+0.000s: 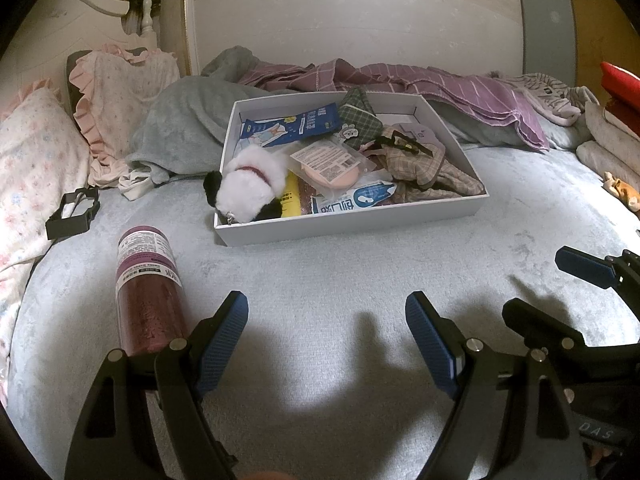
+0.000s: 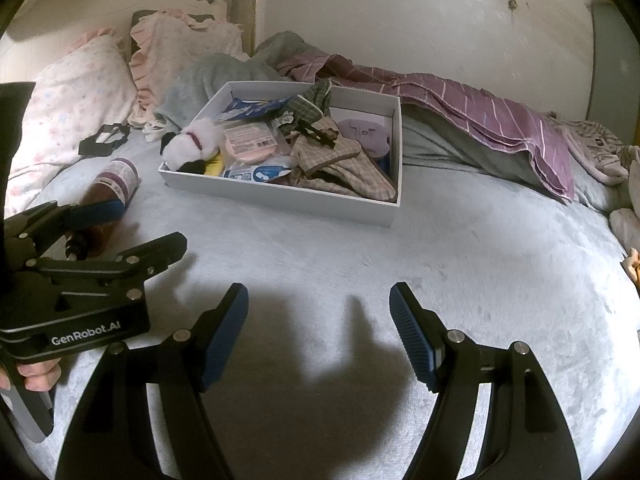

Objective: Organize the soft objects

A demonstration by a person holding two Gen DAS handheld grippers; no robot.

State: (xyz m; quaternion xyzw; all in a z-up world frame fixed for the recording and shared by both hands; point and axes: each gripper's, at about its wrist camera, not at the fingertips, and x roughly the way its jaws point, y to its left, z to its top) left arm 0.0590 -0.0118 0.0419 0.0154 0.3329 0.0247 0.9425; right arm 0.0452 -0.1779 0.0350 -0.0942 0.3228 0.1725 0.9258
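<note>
1. Left gripper (image 1: 326,332): jaws spread wide, nothing between the blue pads. It hovers low over the pale grey-blue bed cover (image 1: 360,272).
2. Right gripper (image 2: 318,330): jaws spread wide, nothing held. It sits beside the left gripper over the same cover; both cast shadows onto the fabric directly ahead of them.
3. White box (image 1: 352,222): a shallow open tray resting on the cover ahead of both grippers, well apart from them. Contents are piled loosely.
4. Box contents, near left corner: a white-and-black plush toy (image 1: 250,188) with a dark red collar, leaning over the front wall.
5. Box contents, centre: a pink sponge in a clear labelled packet (image 1: 332,164), a blue-and-white printed pouch (image 1: 352,198) in front of it, and a blue printed packet (image 1: 288,126) toward the back wall.
6. Box contents, right side: a beige plaid garment (image 1: 432,172) crumpled against the right wall, a green plaid pouch (image 1: 358,116) behind it, and a lilac item (image 2: 362,130) at the far corner.
7. Bottle (image 1: 146,292): a cylinder with dark red contents and a lilac label, lying on its side on the cover, just left of the left gripper and outside the box.
8. Black frame-shaped object (image 1: 72,214): lies at the left edge of the cover, beside a floral pillow (image 1: 32,168).
9. Behind the box: a grey blanket (image 1: 180,128) and a purple striped cloth (image 1: 460,84), both rumpled along the wall.
</note>
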